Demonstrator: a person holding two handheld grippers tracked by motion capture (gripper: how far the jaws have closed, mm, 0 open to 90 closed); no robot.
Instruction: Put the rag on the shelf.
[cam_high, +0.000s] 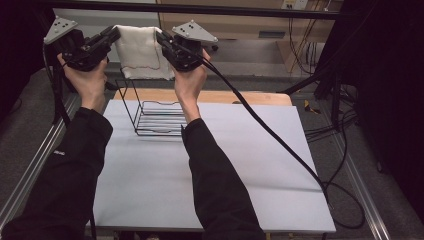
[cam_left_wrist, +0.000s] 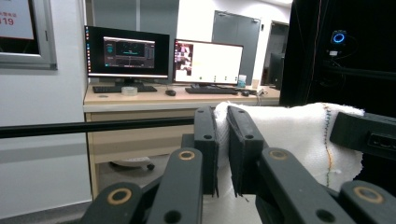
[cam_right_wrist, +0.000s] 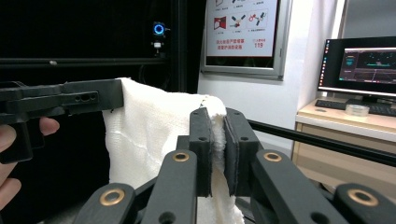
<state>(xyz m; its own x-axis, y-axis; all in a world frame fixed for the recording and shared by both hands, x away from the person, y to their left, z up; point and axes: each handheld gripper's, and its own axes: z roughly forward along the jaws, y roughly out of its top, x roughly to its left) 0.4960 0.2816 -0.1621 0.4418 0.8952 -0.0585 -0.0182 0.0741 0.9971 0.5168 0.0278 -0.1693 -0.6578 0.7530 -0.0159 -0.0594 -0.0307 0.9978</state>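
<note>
1. While the white cloth (cam_high: 141, 52) hangs in the air beyond the far edge of the table (cam_high: 240, 165), each claw pinches one top corner: the left gripper (cam_high: 113, 36) holds the left corner and the right gripper (cam_high: 161, 37) the right one. Judging by the stretch between them, the step in hand is carrying the cloth spread out toward the wire rack (cam_high: 152, 112).

2. Keep both claws pressed together on the fabric. In the left gripper view the left gripper (cam_left_wrist: 223, 135) has the cloth (cam_left_wrist: 299, 140) edge squeezed between its pads, and in the right gripper view the right gripper (cam_right_wrist: 217, 140) bites the cloth (cam_right_wrist: 154, 135) the same way; any slackening would likely drop a corner.

3. Hold the two hands level and the same way apart, so the top edge stays taut without tearing at the stitched hem.

4. Bring the cloth back over the rack, which stands near the far left corner of the table, just in front of the wooden board (cam_high: 250, 97). Move both hands together; if one leads, the cloth will twist.

5. Lower it so the free bottom edge clears the rack's upright wire frame first, since the loose weave could well snag on a wire end.

6. Release only once the cloth rests on the rack, both claws together.
</note>
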